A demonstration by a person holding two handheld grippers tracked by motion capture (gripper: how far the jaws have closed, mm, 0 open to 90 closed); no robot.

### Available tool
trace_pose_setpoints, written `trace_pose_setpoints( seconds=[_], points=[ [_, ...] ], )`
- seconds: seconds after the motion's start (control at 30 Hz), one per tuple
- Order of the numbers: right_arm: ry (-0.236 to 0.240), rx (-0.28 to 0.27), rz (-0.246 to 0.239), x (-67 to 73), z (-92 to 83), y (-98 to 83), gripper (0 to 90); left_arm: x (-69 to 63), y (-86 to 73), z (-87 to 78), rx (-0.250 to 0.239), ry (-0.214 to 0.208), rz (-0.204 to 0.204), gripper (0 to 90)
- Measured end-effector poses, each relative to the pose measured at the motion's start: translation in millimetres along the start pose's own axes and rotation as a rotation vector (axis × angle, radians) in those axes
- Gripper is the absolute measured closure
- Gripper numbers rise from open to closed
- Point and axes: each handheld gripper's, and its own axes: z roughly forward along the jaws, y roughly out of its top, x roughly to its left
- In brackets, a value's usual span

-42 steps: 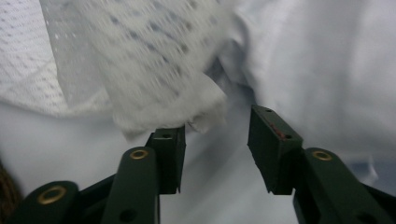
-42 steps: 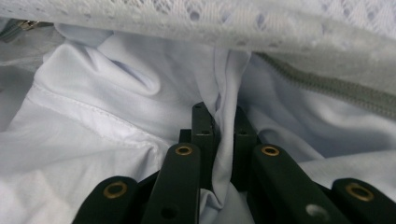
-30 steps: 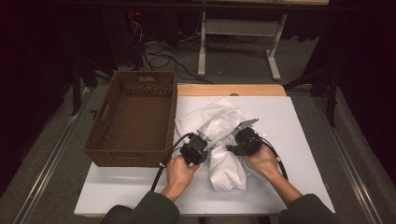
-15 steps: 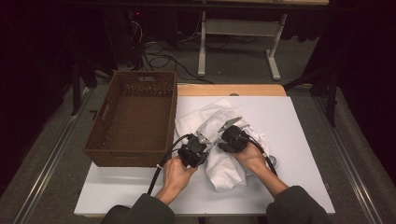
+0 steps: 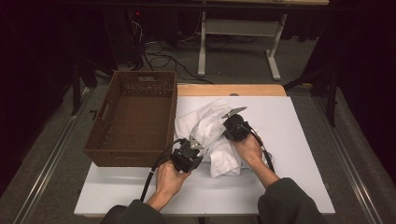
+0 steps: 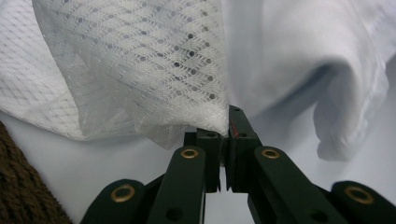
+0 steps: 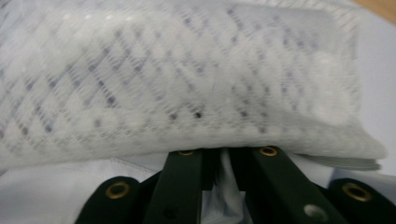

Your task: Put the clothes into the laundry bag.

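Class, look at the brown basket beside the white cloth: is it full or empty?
Empty. The high view shows the basket's bare woven floor, and the cloth lies outside it.

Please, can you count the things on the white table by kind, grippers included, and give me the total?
Basket, brown wicker: 1
White mesh bag, with white cloth at it: 1
Left gripper, jaws shut on the mesh bag: 1
Right gripper, jaws just closing on the mesh bag: 1
Total: 4

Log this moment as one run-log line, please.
left hand-held gripper: shut on mesh bag | right hand-held gripper: just closed on mesh bag | basket: left of bag
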Motion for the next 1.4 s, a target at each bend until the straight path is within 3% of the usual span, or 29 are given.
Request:
trace_pose_setpoints(
  seconds=[0.07,0.13,0.2,0.3,0.37,0.43,0.47,0.53,0.63,0.7,0.77,0.83,0.93,1.07,1.17,1.27,1.4],
  points=[
    [0.010,0.004,-0.043,5.3,-3.4,-1.7,72.1,1.6,-1.8,2.2,-0.008,-0.011,-0.010,85.8],
    [0.062,0.006,-0.087,10.4,-13.3,-5.6,60.5,1.9,-2.2,3.3,0.000,-0.011,-0.005,85.5],
    [0.093,-0.006,-0.102,14.5,-24.9,-10.5,51.1,3.3,-2.2,2.5,-0.005,-0.019,-0.011,85.1],
    [0.132,0.027,-0.119,20.7,-33.3,-16.0,44.2,2.3,-2.0,2.6,-0.016,-0.014,-0.016,84.5],
    [0.126,0.061,-0.156,25.5,-28.8,-17.7,49.6,1.5,-2.0,1.4,-0.021,-0.012,-0.013,84.6],
    [0.124,0.091,-0.168,29.1,-19.4,-17.4,65.2,1.1,-2.1,0.4,-0.026,-0.012,-0.014,84.9],
    [0.125,0.094,-0.179,29.8,-14.9,-16.0,74.7,1.2,-2.3,0.0,-0.025,-0.013,-0.009,85.1],
    [0.094,0.067,-0.197,32.6,-10.0,-10.8,84.7,0.7,-2.3,-0.1,-0.022,-0.022,0.002,85.4],
    [0.050,-0.002,-0.152,31.6,-6.5,0.1,85.6,-1.8,-1.9,0.4,-0.019,-0.028,0.018,85.5],
    [0.032,0.021,-0.112,30.1,2.2,3.4,82.0,-1.0,-2.3,2.0,-0.010,-0.021,0.018,85.4],
    [0.054,0.040,-0.093,28.9,9.2,1.3,73.4,0.7,-4.6,4.9,0.002,-0.010,0.016,85.2],
    [0.079,0.020,-0.095,29.0,1.7,-2.0,64.0,3.1,-7.0,7.9,0.021,-0.011,0.009,85.2],
    [0.098,-0.017,-0.100,25.9,-25.3,-12.1,60.5,3.9,-8.3,11.1,0.046,-0.013,0.001,85.4],
    [0.106,-0.076,-0.071,8.3,-59.5,-28.7,64.7,3.5,-9.2,12.5,0.060,0.000,0.006,85.4],
    [0.069,-0.116,-0.028,-11.2,-75.9,-39.4,72.1,4.4,-9.8,12.8,0.060,0.007,0.000,85.4],
    [0.012,-0.117,0.019,-31.9,-79.4,-45.7,75.0,5.1,-10.1,13.1,0.064,0.019,-0.001,85.3],
    [-0.061,-0.092,0.081,-53.5,-70.3,-48.8,72.7,6.2,-10.4,12.5,0.062,0.028,-0.004,85.2]
  ],
)
